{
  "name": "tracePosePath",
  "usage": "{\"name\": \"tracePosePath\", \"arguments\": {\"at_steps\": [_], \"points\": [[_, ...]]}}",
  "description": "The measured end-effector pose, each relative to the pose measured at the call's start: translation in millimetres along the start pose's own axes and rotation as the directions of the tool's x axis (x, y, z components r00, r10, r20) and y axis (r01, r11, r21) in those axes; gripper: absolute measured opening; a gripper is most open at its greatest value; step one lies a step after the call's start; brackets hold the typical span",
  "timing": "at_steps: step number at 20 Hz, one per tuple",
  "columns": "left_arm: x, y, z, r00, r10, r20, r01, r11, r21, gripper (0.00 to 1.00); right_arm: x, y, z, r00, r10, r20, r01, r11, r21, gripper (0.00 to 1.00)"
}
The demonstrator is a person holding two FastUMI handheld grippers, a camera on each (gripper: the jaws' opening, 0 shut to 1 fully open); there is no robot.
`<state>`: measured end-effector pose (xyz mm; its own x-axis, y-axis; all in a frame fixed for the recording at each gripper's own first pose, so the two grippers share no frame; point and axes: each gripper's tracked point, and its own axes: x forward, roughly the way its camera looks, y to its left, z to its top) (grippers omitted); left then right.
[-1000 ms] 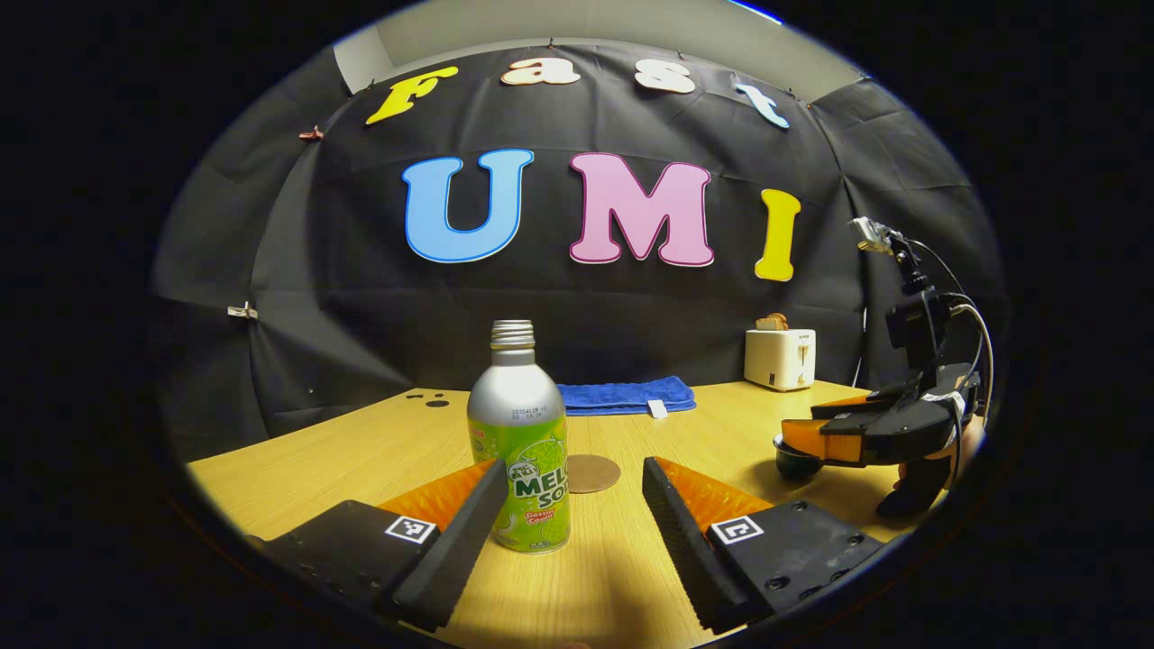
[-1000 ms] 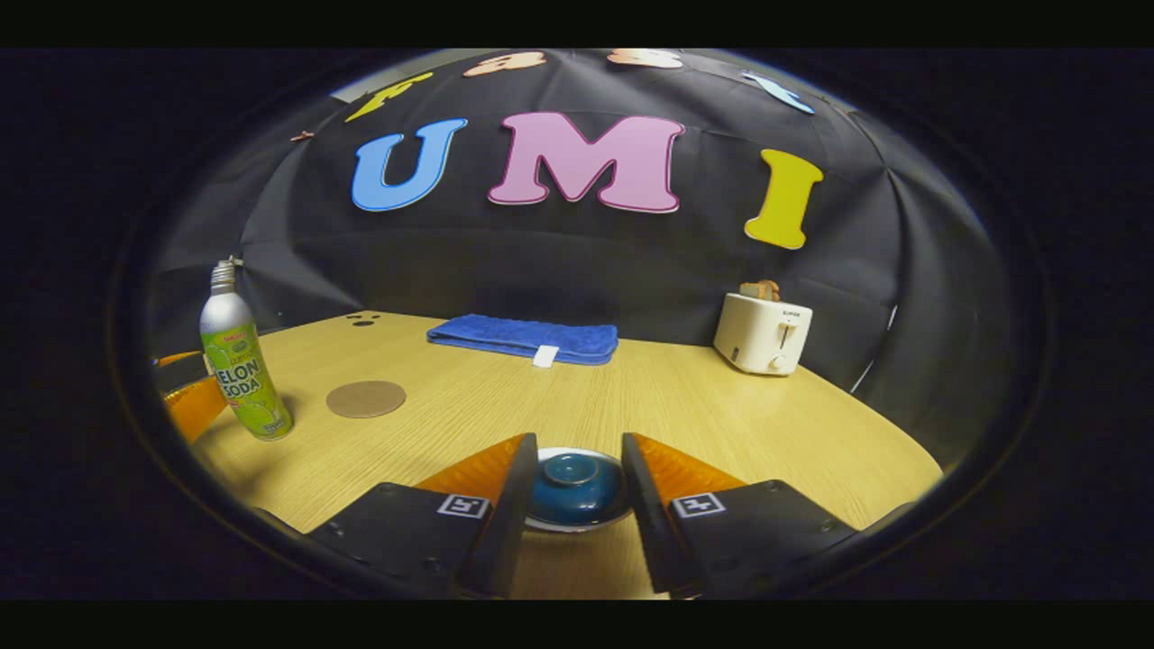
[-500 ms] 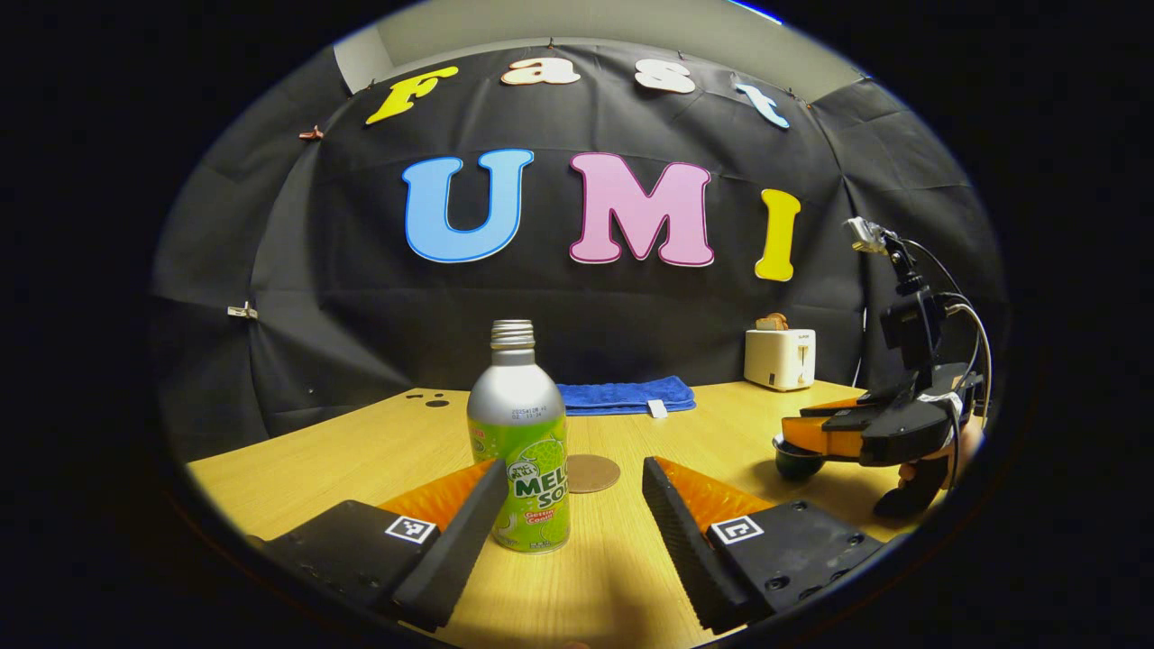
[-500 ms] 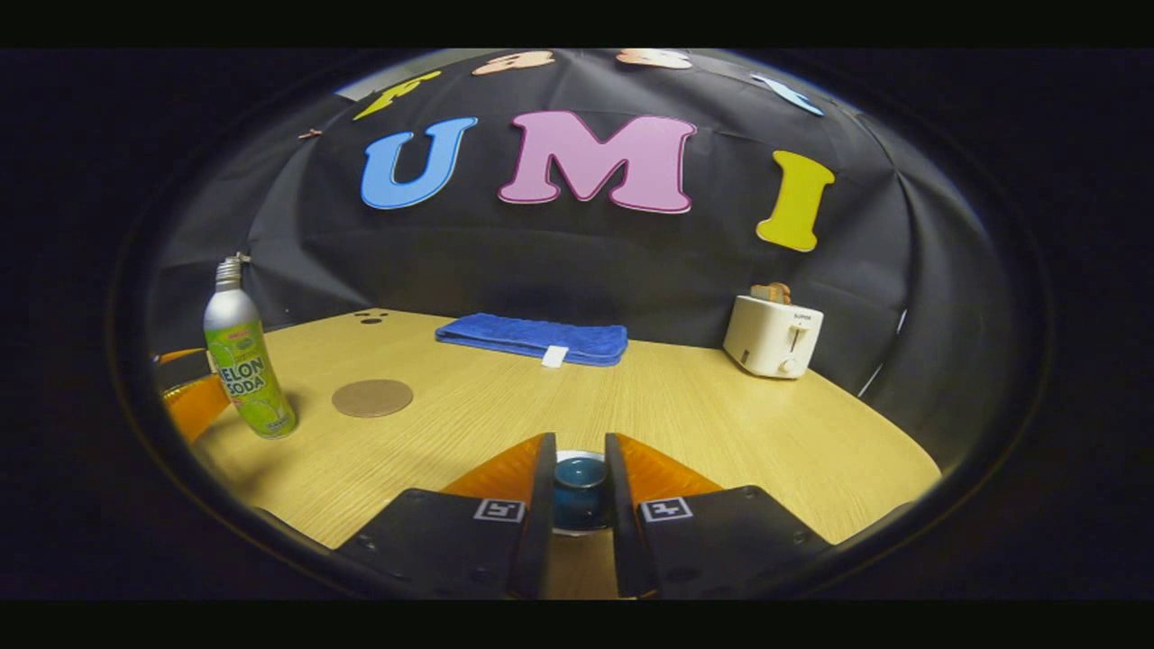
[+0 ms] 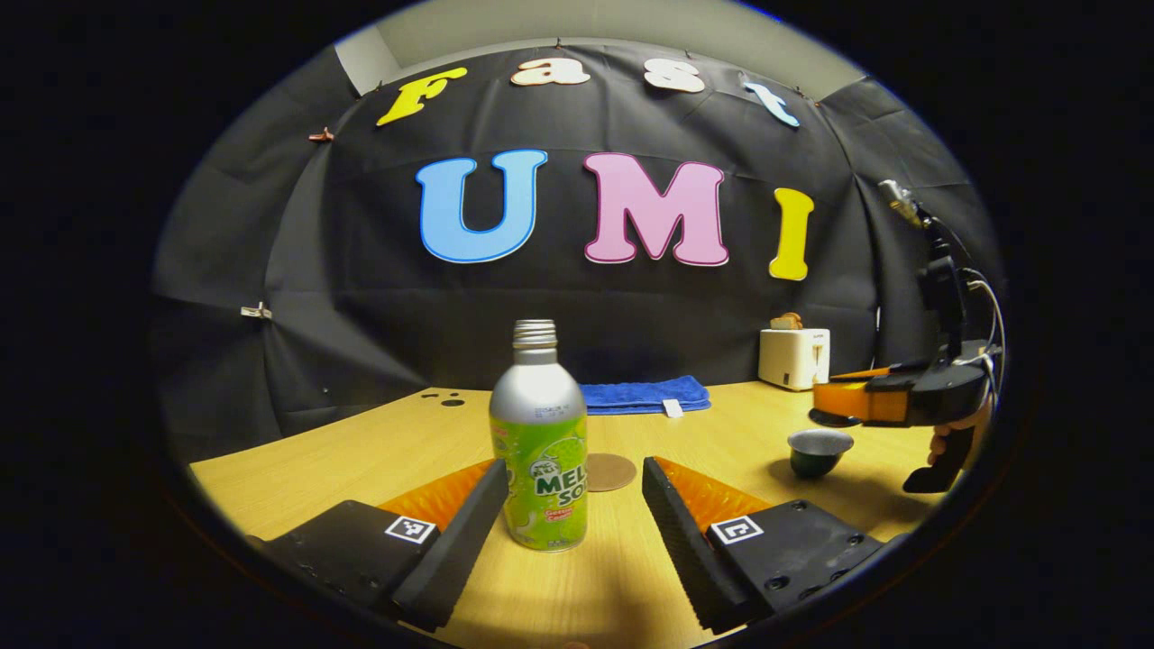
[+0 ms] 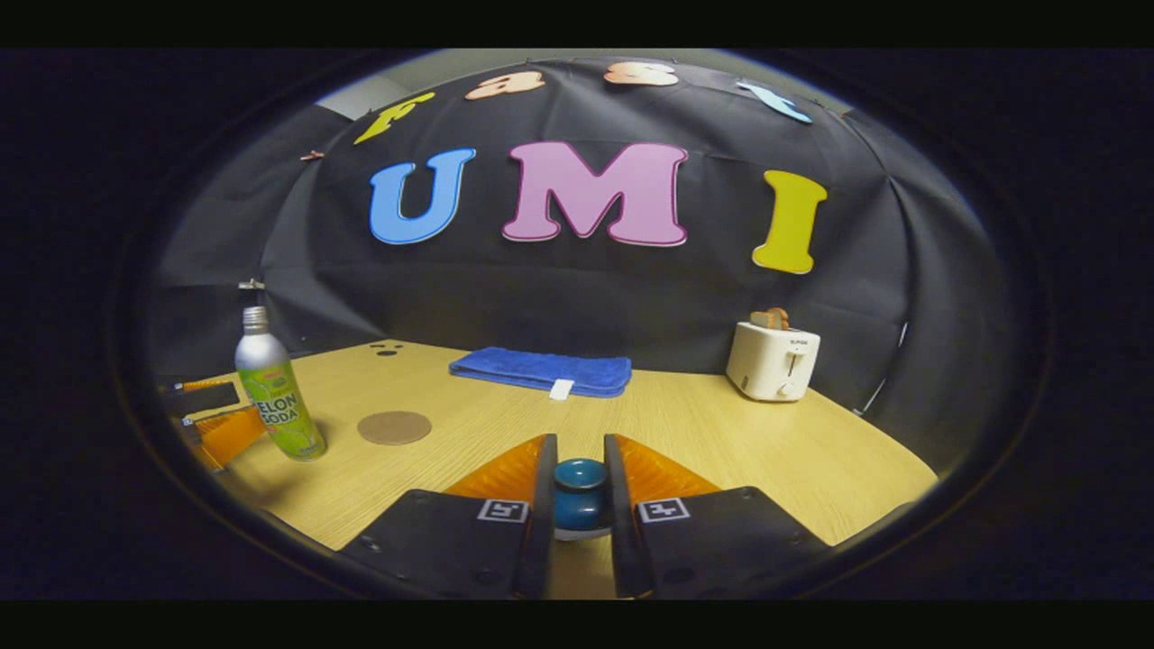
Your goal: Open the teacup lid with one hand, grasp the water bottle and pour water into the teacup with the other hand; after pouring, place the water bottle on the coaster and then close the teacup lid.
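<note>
— Teacup lid (image 6: 578, 494): status?
— Pinched by its knob between both fingers of the right gripper (image 6: 578, 514), raised above the open teacup (image 5: 819, 451) near the worktop's (image 6: 721, 433) right edge.
— Left gripper (image 5: 574, 532)?
— Fingers spread, flanking the upright water bottle (image 5: 539, 451), not touching. Coaster (image 5: 610, 471) lies just behind; towel (image 6: 541, 370) and toaster (image 6: 772, 361) along the far edge.

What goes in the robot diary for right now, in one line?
right gripper: shut on teacup lid, lifted | teacup: open | left gripper: open around water bottle | coaster: bare
</note>
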<state>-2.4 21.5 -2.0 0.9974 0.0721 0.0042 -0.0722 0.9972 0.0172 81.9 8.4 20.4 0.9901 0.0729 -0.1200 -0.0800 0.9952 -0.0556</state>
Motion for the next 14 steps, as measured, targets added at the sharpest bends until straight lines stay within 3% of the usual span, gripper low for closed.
{"name": "tracePosePath", "arguments": {"at_steps": [1, 3, 4, 6, 8, 9, 10, 11, 13, 14], "points": [[0.7, 4.9, -0.3, 1.0, 0.018, -0.001, -0.018, 1.0, 0.001, 0.95, -6.1, -2.2, 2.4, 1.0, 0.001, 0.01, -0.001, 1.0, 0.007, 0.34], [3.8, 9.8, 0.5, 0.999, 0.038, -0.002, -0.038, 0.999, 0.002, 0.95, -16.8, -8.1, 4.4, 1.0, 0.001, 0.023, -0.001, 1.0, 0.017, 0.24], [6.4, 13.1, 0.3, 0.999, 0.045, -0.004, -0.045, 0.999, 0.003, 0.95, -21.8, -11.4, 3.2, 1.0, 0.006, 0.03, -0.006, 1.0, 0.025, 0.34], [13.7, 17.4, 1.0, 0.998, 0.055, -0.004, -0.055, 0.998, 0.003, 0.95, -30.3, -15.6, -0.2, 0.999, 0.014, 0.043, -0.017, 0.998, 0.055, 0.24], [20.3, 19.0, 1.4, 0.999, 0.05, -0.003, -0.05, 0.999, 0.002, 0.95, -35.5, -22.3, -9.1, 0.999, 0.013, 0.037, -0.015, 0.997, 0.077, 0.29], [24.0, 17.4, 0.5, 0.999, 0.036, -0.002, -0.036, 0.999, 0.003, 0.95, -36.4, -25.7, -14.5, 1.0, 0.009, 0.03, -0.011, 0.997, 0.077, 0.24], [28.1, 15.4, 1.1, 1.0, 0.023, 0.0, -0.023, 1.0, 0.004, 0.92, -37.6, -29.2, -20.4, 1.0, 0.004, 0.022, -0.005, 0.998, 0.067, 0.29], [33.9, 16.4, 0.5, 1.0, 0.023, -0.002, -0.023, 1.0, 0.007, 0.95, -37.4, -32.1, -25.1, 1.0, -0.003, 0.017, 0.003, 0.999, 0.051, 0.34], [43.1, 21.1, 0.3, 0.999, 0.038, -0.002, -0.038, 0.999, 0.016, 0.95, -38.8, -37.1, -31.9, 1.0, -0.01, 0.009, 0.009, 0.999, 0.036, 0.24], [47.9, 20.9, 1.9, 0.999, 0.038, -0.002, -0.037, 0.999, 0.016, 0.95, -39.2, -35.9, -34.0, 1.0, -0.002, 0.01, 0.001, 0.999, 0.045, 0.24]]}}
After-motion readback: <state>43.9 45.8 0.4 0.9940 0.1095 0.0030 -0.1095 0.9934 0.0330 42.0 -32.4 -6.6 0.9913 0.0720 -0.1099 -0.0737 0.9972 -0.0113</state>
